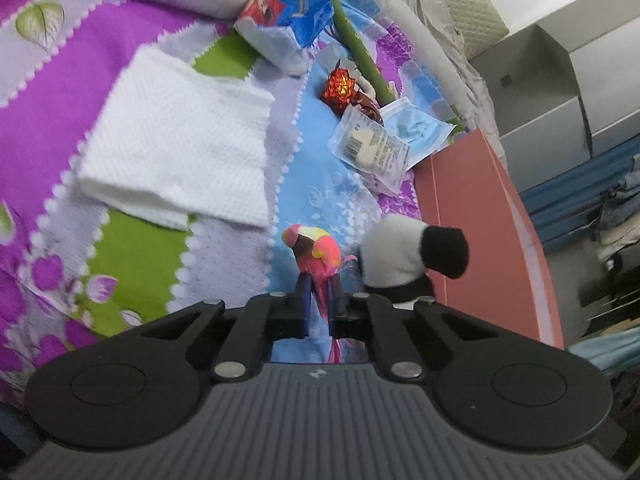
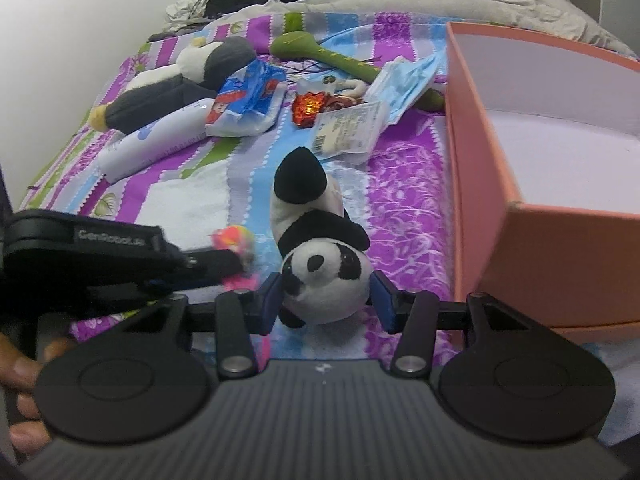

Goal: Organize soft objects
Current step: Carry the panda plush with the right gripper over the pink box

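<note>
A small pink and yellow plush toy (image 1: pixel 314 248) lies on the patterned bedspread (image 1: pixel 140 60), and my left gripper (image 1: pixel 320 286) is shut on its lower part. In the right wrist view the same left gripper (image 2: pixel 236 266) comes in from the left with the pink toy (image 2: pixel 234 240) at its tips. A panda plush (image 2: pixel 320 272) lies head toward me. My right gripper (image 2: pixel 326 294) is shut on its head, blue pads touching both cheeks. The panda (image 1: pixel 396 252) sits just right of the pink toy. An open pink box (image 2: pixel 560 248) stands on the right.
A folded white towel (image 1: pixel 176 140), a blue tissue pack (image 1: pixel 288 12), a masked packet (image 1: pixel 416 128), a red foil wrapper (image 1: pixel 340 84), a green plush stick (image 2: pixel 340 60), a grey penguin plush (image 2: pixel 172 84) and a white tube (image 2: pixel 156 144) lie farther up the bed. A hand (image 2: pixel 20 364) shows lower left.
</note>
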`<state>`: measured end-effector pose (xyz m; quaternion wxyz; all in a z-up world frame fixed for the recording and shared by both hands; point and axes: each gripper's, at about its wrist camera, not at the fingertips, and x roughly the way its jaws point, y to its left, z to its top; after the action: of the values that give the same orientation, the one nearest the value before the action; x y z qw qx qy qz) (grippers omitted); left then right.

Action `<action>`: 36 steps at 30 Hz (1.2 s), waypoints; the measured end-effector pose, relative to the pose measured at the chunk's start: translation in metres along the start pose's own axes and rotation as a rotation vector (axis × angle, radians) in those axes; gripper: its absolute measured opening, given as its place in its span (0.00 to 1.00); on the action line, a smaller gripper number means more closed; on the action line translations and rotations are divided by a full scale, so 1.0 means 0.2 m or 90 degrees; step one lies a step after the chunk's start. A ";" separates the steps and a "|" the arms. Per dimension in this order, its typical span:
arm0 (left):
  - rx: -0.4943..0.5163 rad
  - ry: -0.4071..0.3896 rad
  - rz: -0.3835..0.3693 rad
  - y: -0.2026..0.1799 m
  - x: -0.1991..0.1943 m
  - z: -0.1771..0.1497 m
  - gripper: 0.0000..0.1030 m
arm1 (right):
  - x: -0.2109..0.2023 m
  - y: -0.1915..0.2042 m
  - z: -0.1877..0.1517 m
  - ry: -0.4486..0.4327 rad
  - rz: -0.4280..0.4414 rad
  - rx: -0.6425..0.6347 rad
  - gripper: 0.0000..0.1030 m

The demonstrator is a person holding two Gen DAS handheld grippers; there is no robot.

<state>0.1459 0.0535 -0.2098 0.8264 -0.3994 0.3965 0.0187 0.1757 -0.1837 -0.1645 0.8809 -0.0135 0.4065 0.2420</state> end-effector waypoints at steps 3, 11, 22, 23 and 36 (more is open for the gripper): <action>0.012 0.002 0.009 0.00 -0.03 0.00 0.08 | -0.02 -0.03 0.00 0.004 0.001 0.013 0.51; 0.080 0.002 0.039 -0.06 -0.08 -0.02 0.08 | 0.00 -0.05 0.00 0.000 -0.017 0.009 0.68; 0.145 -0.004 0.068 -0.11 -0.12 -0.04 0.08 | 0.12 0.04 -0.04 0.010 0.021 -0.029 0.57; 0.150 -0.006 0.069 -0.12 -0.12 -0.04 0.08 | 0.11 0.06 -0.04 0.008 0.018 -0.034 0.56; 0.215 -0.031 0.071 -0.27 -0.29 -0.02 0.07 | -0.12 0.06 0.01 -0.050 0.005 -0.037 0.55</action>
<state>0.1222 0.0300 -0.1386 0.8886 -0.2317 0.3958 0.0075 0.1580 -0.1819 -0.1446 0.8943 -0.0280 0.3646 0.2577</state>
